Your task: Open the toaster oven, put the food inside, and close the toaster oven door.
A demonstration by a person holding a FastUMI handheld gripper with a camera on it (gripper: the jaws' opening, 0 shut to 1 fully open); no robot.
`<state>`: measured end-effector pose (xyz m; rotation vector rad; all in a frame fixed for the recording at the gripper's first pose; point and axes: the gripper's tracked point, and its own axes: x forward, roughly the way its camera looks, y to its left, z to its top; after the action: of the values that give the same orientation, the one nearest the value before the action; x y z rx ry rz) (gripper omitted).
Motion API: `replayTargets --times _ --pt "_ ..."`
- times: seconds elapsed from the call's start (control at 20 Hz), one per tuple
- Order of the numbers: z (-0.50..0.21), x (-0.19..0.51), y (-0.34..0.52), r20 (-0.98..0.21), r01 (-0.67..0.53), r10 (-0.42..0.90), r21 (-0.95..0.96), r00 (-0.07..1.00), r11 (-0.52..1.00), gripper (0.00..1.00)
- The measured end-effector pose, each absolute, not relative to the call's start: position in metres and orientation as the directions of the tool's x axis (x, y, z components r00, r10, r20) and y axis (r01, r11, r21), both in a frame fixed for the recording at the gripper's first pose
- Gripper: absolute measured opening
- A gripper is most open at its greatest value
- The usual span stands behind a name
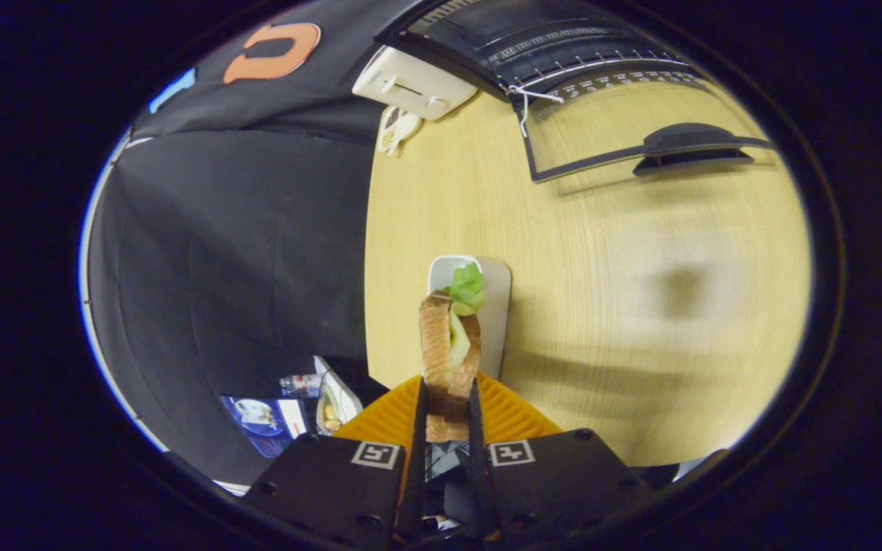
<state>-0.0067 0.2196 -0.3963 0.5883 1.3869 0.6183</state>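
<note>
A pale wooden tabletop (602,306) with fine grain lines takes up most of the scene, its straight edge running down beside dark cloth that drapes the booth's wall and falls toward the floor. Soft grey shadows lie on the wood beyond the gripper. At the far end of the table stands the black toaster oven (563,53), its glass door (602,130) folded down flat onto the table so the wood shows through the pane; the door's dark bar handle (690,145) sits on the near rim. A wire rack (579,69) shows inside the open cavity. Just beside the oven stands a cream-white boxy toaster (414,83) with a slider and a knob on its face, and a small printed packet (396,128) lies on the table against it. Down past the table edge, near the floor, lie a small bottle (299,383) and some printed boxes (265,417).

The gripper (449,405) is clenched on a toasted-bread sandwich (449,348) with green lettuce and pale filling, both fingers pressing its bread sides. The sandwich stands up between them and reaches ahead of their tips. Right behind it a small white rectangular tray (493,306) rests on the wood, and an orange ribbed mat (514,417) lies beneath the fingers. The sandwich is well apart from the open oven, across a bare stretch of table.
</note>
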Motion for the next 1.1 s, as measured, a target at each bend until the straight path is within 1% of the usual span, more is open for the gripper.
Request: replayTargets --times 0.1,0.2,0.3,0.65,0.8,0.95,1.1 --pt "-0.378 -0.009 0.218 -0.677 -0.045 0.73 0.73 0.088 0.682 0.26" --pt "-0.352 -0.011 0.214 -0.639 -0.039 0.763 0.763 0.103 0.645 0.25" --pt "-0.326 -0.007 0.205 -0.601 -0.041 0.787 0.79 0.139 0.611 0.26" --pt "-0.249 0.046 0.139 -0.489 -0.048 0.785 0.837 0.38 0.545 0.25" --pt "-0.251 0.079 0.106 -0.463 -0.004 0.741 0.847 0.486 0.532 0.25" --pt "-0.262 0.12 0.088 -0.427 0.077 0.679 0.873 0.598 0.481 0.25" --pt "-0.281 0.162 0.077 -0.401 0.115 0.625 0.888 0.67 0.446 0.25"
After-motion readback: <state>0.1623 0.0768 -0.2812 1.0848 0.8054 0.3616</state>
